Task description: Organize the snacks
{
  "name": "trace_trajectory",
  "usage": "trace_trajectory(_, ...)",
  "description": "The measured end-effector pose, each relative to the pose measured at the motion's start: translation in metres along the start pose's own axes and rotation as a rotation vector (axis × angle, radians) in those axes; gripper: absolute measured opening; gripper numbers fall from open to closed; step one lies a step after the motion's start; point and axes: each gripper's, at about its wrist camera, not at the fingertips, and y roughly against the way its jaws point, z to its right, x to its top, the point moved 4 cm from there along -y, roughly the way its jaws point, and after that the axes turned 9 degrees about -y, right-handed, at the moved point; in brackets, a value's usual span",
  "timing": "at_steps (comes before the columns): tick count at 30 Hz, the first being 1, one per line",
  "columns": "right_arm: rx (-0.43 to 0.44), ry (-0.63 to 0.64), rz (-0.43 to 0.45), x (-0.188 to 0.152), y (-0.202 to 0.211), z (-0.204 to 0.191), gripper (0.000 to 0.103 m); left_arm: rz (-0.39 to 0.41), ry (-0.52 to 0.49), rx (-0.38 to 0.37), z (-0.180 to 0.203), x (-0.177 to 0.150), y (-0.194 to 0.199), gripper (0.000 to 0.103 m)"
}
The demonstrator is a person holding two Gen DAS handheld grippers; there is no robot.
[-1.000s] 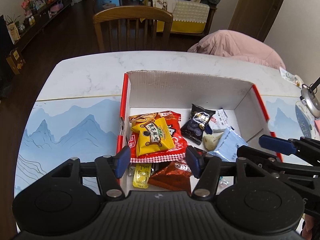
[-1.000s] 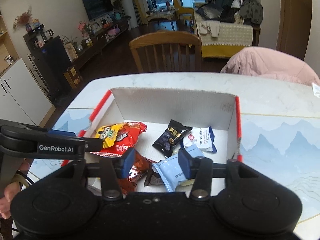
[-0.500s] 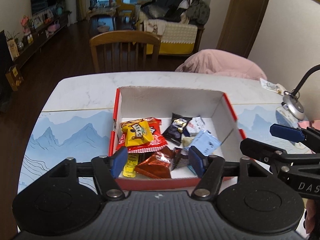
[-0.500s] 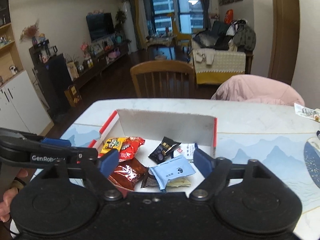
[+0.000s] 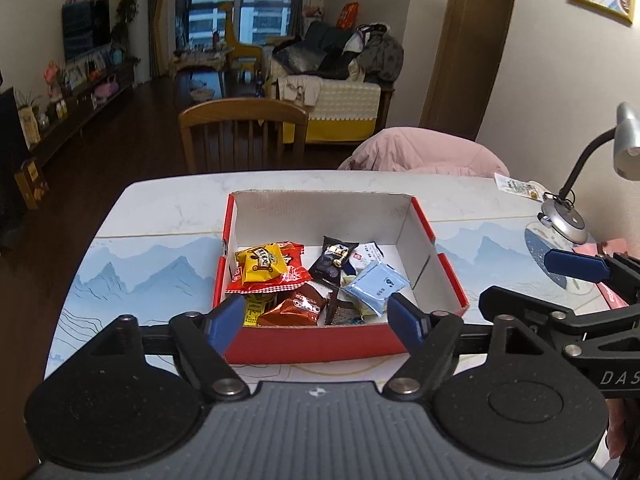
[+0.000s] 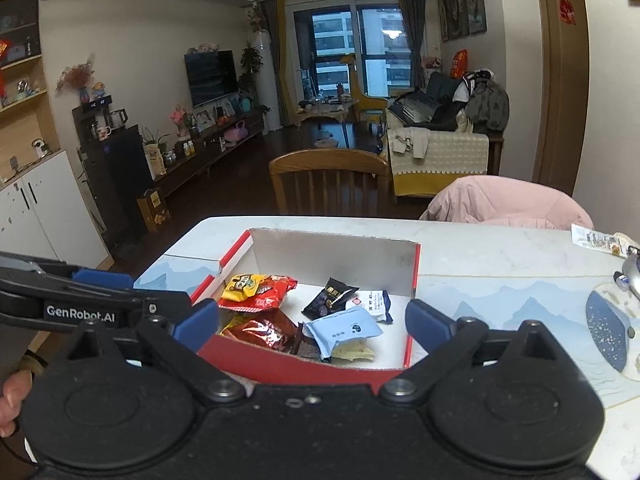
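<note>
A red cardboard box [image 5: 448, 276] with white inner walls stands on the table and holds several snack packets: a yellow packet [image 5: 260, 266] on a red one, a dark packet [image 5: 334, 260], a light blue packet [image 5: 376, 286] and a brown-red packet [image 5: 298, 308]. The box [image 6: 414, 280] and the light blue packet [image 6: 344, 330] also show in the right wrist view. My left gripper [image 5: 316, 320] is open and empty, held back above the box's near wall. My right gripper [image 6: 312, 326] is open and empty, also above the near wall.
A desk lamp [image 5: 564, 216] and a loose packet [image 5: 520, 190] are at the table's right. A wooden chair [image 5: 244, 136] and a pink jacket [image 5: 424, 152] are behind the table. A pink item [image 5: 608, 292] lies at the right edge.
Both grippers have pulled back and up from the box, so it looks smaller and farther. The right gripper's fingers have opened wide. The snacks in the box have not moved.
</note>
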Motion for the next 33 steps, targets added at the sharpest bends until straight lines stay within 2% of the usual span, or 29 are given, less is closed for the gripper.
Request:
trace_trajectory(10, 0.017, 0.006, 0.048, -0.006, 0.026, -0.004, 0.103, 0.053, 0.004, -0.021, 0.004, -0.009, 0.027, 0.089)
trace_trajectory(12, 0.022, 0.003, 0.053, -0.007, 0.029, -0.004, 0.103, 0.056, 0.013, -0.026, 0.004, -0.01, 0.03, 0.099)
trace_trajectory(14, 0.022, -0.007, 0.056, -0.007, 0.03, -0.004, 0.103, 0.066, 0.02, -0.038, 0.003, -0.012, 0.033, 0.102)
trace_trajectory(33, 0.011, -0.039, 0.076, -0.009, 0.032, 0.001, 0.103, 0.093, 0.016, -0.04, 0.001, -0.009, 0.039, 0.102)
